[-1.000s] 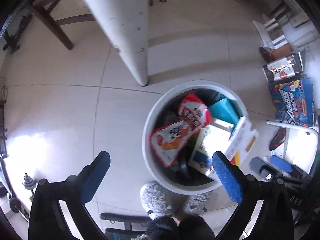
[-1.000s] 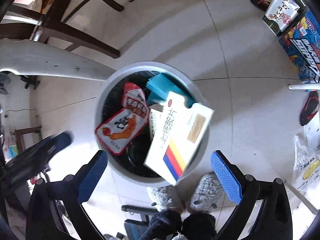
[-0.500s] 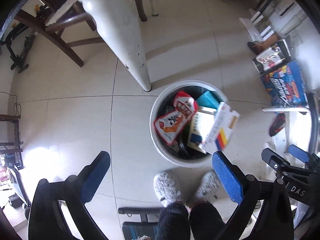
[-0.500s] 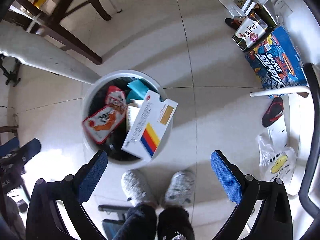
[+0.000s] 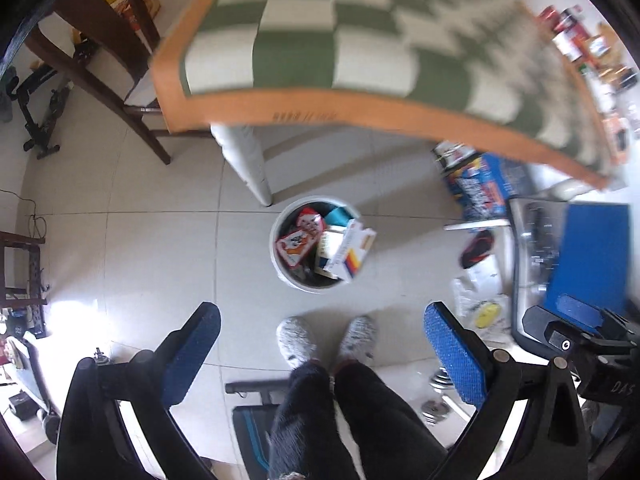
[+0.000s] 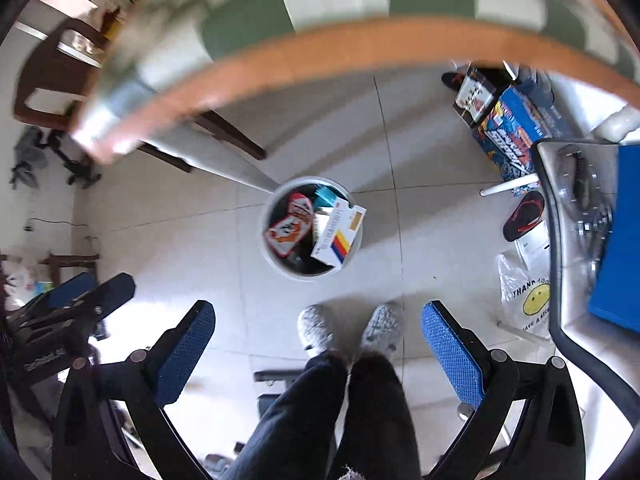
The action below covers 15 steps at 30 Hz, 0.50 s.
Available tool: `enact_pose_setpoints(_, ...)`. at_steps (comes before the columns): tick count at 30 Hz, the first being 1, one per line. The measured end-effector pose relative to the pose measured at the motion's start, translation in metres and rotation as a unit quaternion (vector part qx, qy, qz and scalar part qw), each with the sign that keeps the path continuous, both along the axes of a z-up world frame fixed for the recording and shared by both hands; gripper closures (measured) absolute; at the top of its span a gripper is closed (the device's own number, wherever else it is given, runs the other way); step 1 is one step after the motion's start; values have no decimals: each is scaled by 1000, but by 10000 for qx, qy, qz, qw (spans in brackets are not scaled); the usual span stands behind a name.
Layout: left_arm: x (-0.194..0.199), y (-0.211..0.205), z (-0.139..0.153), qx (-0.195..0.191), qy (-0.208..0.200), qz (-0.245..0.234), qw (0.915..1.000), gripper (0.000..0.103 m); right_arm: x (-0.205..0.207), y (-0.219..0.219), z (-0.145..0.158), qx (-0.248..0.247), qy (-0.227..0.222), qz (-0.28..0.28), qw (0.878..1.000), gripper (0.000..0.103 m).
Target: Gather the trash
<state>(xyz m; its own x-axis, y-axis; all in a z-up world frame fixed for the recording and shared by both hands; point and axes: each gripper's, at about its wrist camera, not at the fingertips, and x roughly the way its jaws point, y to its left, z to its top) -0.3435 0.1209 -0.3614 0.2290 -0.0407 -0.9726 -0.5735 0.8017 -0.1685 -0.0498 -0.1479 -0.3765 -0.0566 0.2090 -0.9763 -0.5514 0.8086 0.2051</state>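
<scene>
A white round trash bin (image 5: 280,264) stands on the tiled floor far below, also in the right wrist view (image 6: 272,260). It holds a red snack bag (image 5: 294,246), a white box with coloured stripes (image 5: 348,250) and a teal item (image 5: 338,216). My left gripper (image 5: 320,360) is open and empty, high above the floor. My right gripper (image 6: 318,354) is open and empty, also high up. The table with a green and white checked cloth and orange edge (image 5: 320,108) shows at the top of both views.
The person's feet in grey slippers (image 5: 296,340) stand by the bin. A white table leg (image 5: 248,164) is behind it. Boxes (image 6: 516,128), a sandal (image 6: 524,216) and a smiley plastic bag (image 6: 528,300) lie right. A wooden chair (image 5: 100,60) is at left.
Both grippers have risen far above the bin, which now looks small. The table top with the checked cloth has come into view. Both stay open and empty.
</scene>
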Motion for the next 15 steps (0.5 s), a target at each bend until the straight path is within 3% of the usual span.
enact_pose_setpoints(7, -17, -13, 111, -87, -653, -11, 9978, 0, -10, -28, 148, 590, -31, 124, 9982, 0)
enact_pose_setpoints(15, -41, -23, 191, -402, -1203, 45, 9919, 0, -23, -42, 265, 1131, -165, 366, 9928, 0)
